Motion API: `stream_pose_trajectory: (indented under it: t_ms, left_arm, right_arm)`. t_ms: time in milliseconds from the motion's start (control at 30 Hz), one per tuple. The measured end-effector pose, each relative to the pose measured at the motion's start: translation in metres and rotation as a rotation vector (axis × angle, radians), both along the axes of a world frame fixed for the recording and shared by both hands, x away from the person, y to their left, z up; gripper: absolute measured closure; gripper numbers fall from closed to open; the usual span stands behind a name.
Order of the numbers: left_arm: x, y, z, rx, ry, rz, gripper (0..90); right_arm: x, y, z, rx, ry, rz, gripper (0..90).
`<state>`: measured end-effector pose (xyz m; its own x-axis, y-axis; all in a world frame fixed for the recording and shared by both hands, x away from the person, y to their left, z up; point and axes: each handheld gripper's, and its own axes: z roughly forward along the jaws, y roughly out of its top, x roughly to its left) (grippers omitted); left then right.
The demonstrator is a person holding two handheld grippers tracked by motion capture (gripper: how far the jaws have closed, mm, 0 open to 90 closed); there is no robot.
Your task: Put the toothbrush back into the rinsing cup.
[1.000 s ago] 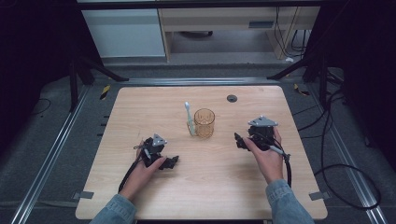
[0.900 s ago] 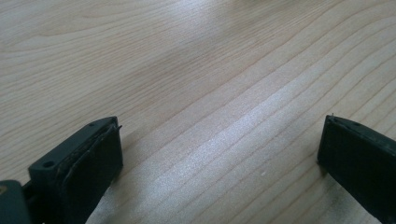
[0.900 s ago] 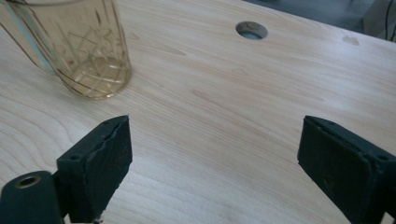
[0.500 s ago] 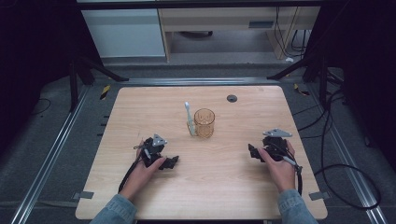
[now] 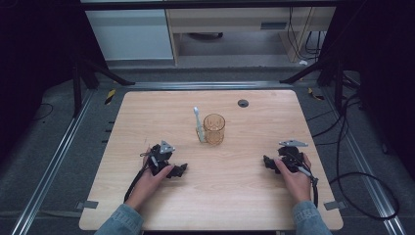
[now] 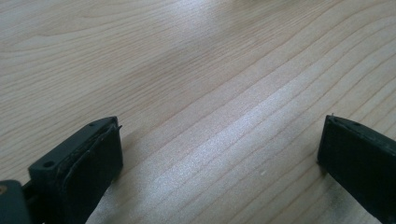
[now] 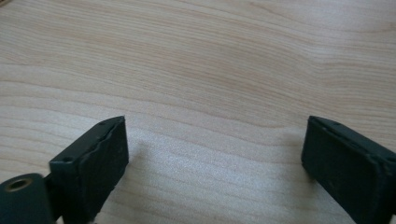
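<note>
- One cup point(image 5: 214, 129), one toothbrush point(image 5: 197, 125), two tongs, one counter point(image 5: 147, 112).
- Cup: amber, see-through, round, upright near the counter's middle, well apart from both tongs.
- Toothbrush: pale, slim, lying just left of the cup, head pointing away from the person.
- Left tongs point(image 5: 179, 170): black, jaws wide apart, nothing between them, resting low on the counter.
- Right tongs point(image 5: 267, 161): black, jaws wide apart, holding nothing.
- Counter: light wood, straight grain, rounded corners, with a small dark round disc point(image 5: 242, 103) near the far edge.
</note>
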<state>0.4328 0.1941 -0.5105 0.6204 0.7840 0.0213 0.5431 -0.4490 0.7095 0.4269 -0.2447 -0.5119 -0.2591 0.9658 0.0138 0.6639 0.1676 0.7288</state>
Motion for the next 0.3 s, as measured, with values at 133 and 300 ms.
stream_pose_trajectory:
  t_ms: [133, 300]
  left_arm:
    - [-0.0001, 0.0000, 0.0000, 0.000, 0.000, 0.000, 0.0]
    - [-0.0001, 0.0000, 0.0000, 0.000, 0.000, 0.001, 0.0]
  right_arm:
    - [0.0001, 0.0048, -0.0020, -0.015, -0.015, 0.006, 5.2]
    - [0.0008, 0.0085, -0.0023, -0.016, -0.014, 0.008, 4.2]
